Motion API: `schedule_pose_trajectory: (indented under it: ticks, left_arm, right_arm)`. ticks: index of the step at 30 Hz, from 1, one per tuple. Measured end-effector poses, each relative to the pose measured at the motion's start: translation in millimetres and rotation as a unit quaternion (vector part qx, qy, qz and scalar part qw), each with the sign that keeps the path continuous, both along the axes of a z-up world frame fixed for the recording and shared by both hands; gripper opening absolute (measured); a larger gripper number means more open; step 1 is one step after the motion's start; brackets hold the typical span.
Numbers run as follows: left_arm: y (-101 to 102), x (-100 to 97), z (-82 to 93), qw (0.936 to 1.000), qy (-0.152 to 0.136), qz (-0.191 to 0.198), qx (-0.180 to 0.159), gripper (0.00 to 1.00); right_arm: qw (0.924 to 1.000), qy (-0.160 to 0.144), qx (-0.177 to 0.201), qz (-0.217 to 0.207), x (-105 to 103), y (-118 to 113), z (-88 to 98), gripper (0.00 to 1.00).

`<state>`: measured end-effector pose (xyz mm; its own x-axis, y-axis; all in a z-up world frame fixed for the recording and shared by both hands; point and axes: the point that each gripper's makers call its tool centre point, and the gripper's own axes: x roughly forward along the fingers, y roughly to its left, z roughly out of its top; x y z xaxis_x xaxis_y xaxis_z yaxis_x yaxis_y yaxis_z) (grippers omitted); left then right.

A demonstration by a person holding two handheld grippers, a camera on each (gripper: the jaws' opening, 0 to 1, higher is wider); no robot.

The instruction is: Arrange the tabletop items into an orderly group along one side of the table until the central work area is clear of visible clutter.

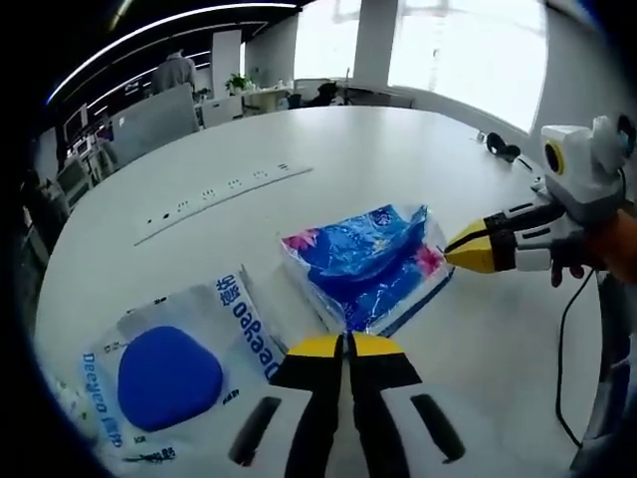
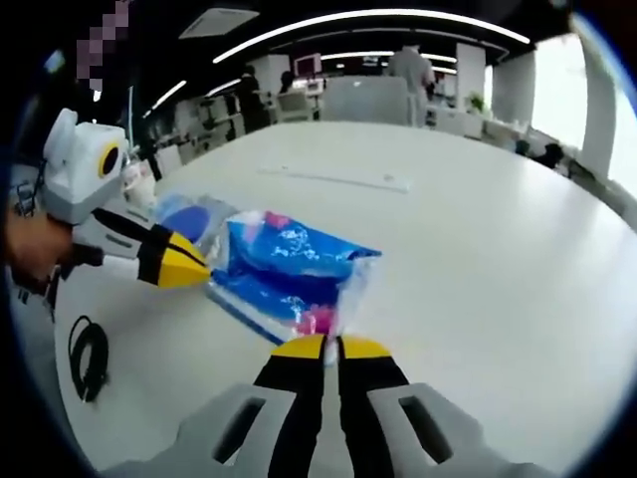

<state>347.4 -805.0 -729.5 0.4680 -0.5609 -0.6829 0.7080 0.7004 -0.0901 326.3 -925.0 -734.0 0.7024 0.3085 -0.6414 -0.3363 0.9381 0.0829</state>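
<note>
On the desk: a wide white round desk (image 1: 398,169) carries two packs, a cable and a strip of sockets.
Blue pack: a crinkled blue plastic pack (image 1: 368,261) with pink flowers at its corners lies between the two grippers, toward the near edge of the desk.
Left gripper: its fingers (image 1: 347,349) are pressed together at their yellow tips, which touch the near edge of the blue pack; whether they pinch the wrapper I cannot tell. In the right gripper view it comes in from the left, tip (image 2: 184,269) at the pack's other end.
Right gripper: its fingers (image 2: 331,349) are pressed together, yellow tips at the edge of the blue pack where the clear wrapper bunches up; a real pinch cannot be confirmed. In the left gripper view it enters from the right, held by a hand (image 1: 607,249), its tip (image 1: 468,249) touching the pack's right end.
White pack: a clear-and-white pouch (image 1: 174,363) with a blue rounded pad inside and blue lettering lies just left of the blue pack, near the left gripper.
Socket strip: a flat white strip (image 1: 224,194) sits farther in on the desk, well apart from the packs.
Cable: a black cord (image 2: 88,358) lies coiled at the desk edge.
Background: an open office with ceiling lights and a person (image 1: 176,70) standing far off.
</note>
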Motion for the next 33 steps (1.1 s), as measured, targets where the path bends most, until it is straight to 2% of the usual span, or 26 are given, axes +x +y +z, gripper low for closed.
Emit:
schedule_pose_trajectory:
  ticks: [14, 33]
  left_arm:
    - [0.3, -1.0, 0.8, 0.9999, -0.011, -0.002, 0.006, 0.06]
    - [-3.3, -11.1, 12.3, 0.9993, -0.036, -0.003, 0.012, 0.29]
  right_arm:
    - [0.9999, 0.002, 0.013, -0.009, -2.2, -0.5, 0.2, 0.04]
    - [0.9995, -0.022, 0.016, -0.019, -1.8, -3.7, 15.6, 0.19]
